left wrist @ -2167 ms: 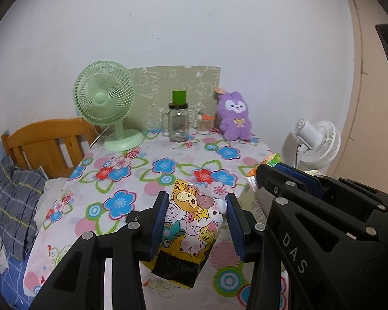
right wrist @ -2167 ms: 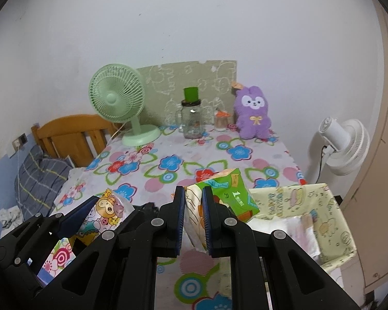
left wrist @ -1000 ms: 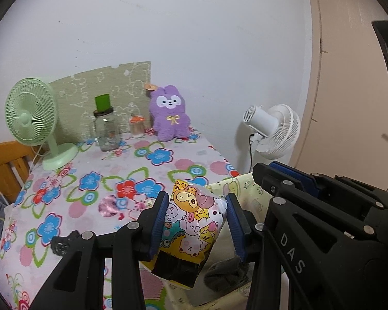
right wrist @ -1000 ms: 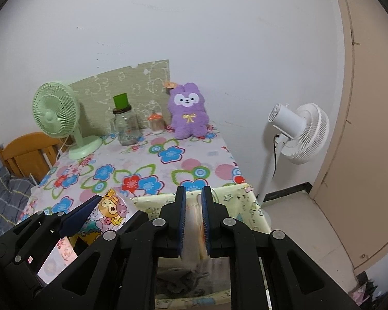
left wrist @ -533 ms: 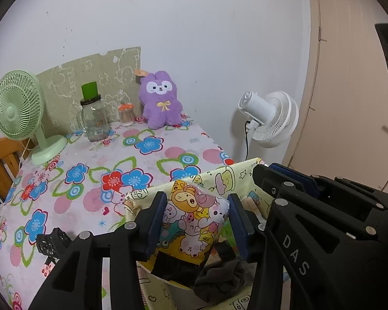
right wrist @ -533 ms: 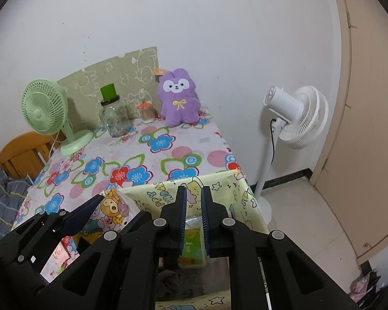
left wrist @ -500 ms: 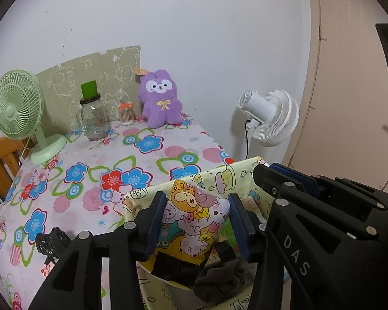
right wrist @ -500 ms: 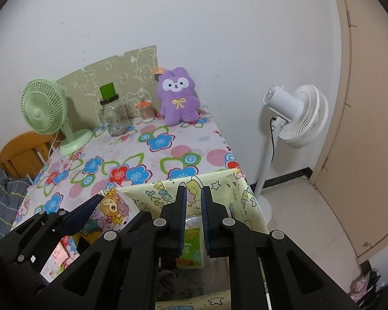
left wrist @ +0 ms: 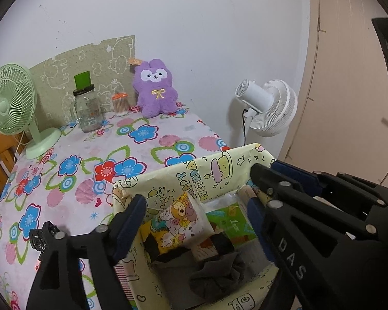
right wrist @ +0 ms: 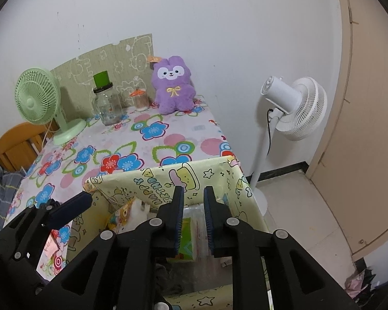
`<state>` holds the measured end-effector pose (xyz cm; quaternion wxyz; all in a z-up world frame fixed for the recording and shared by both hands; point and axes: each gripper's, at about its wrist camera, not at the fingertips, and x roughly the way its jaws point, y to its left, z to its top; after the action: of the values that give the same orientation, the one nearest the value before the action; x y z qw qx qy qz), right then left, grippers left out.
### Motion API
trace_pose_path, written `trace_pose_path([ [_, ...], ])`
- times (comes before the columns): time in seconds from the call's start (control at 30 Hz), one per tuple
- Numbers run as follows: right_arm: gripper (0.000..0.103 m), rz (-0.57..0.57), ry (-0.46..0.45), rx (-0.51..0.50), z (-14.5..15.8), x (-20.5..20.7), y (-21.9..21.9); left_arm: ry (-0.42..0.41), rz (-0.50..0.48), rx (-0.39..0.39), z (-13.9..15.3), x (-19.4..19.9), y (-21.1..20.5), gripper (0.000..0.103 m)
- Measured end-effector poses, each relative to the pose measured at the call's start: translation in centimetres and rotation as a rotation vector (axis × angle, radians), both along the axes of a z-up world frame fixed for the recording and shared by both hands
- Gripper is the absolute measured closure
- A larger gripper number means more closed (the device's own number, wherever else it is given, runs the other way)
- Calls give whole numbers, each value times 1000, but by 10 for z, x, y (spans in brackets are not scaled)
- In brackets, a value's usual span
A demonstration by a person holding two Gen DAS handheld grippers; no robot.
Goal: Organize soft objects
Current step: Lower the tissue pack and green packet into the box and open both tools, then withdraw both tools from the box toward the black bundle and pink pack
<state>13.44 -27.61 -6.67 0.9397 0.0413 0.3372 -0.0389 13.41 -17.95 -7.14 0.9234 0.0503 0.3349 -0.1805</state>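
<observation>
Floral cloth is covering the bench [left wrist: 147, 139], with a yellow cartoon-print fabric bin [left wrist: 209, 170] standing at its near corner and a white pedestal fan [right wrist: 294, 108] beyond. The left gripper [left wrist: 194, 219] is hanging spread wide over the bin, pinching nothing; the cartoon-bear tissue pack [left wrist: 178, 222] is lying inside the bin between and below its fingers, apart from both pads. The right gripper [right wrist: 194, 214] is standing slightly parted, holding nothing; the green tissue pack [right wrist: 186, 240] is sitting in the bin directly beneath it. Both packs are resting beside dark cloth [left wrist: 217, 271]. Judgement: withdrawing should be going straight upward, keeping the fingers off the soft bin walls.
</observation>
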Motion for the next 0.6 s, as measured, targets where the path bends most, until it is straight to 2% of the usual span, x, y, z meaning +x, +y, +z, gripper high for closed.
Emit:
trace_pose_path([
  [0.1,56,-15,-14,-5,1,-4,0,-5,18,1,2,-2,4,18],
  [0.13,52,-17,-22,-2,2,-7,0,-1,17,-1,2,-2,5,14],
  [0.17,42,-13,-23,8,2,-8,0,2,15,-3,2,-2,6,13],
  [0.2,37,-8,-25,17,3,-9,0,-1,13,-7,4,-4,7,12],
  [0.33,32,6,-40,7,8,-15,8,-26,18,6,7,-12,10,9],
  [0.5,18,-6,-54,-12,13,-24,15,-29,34,-1,10,-18,17,4],
  [0.6,15,-6,-64,-13,15,-30,19,-35,45,-4,13,-23,23,3],
])
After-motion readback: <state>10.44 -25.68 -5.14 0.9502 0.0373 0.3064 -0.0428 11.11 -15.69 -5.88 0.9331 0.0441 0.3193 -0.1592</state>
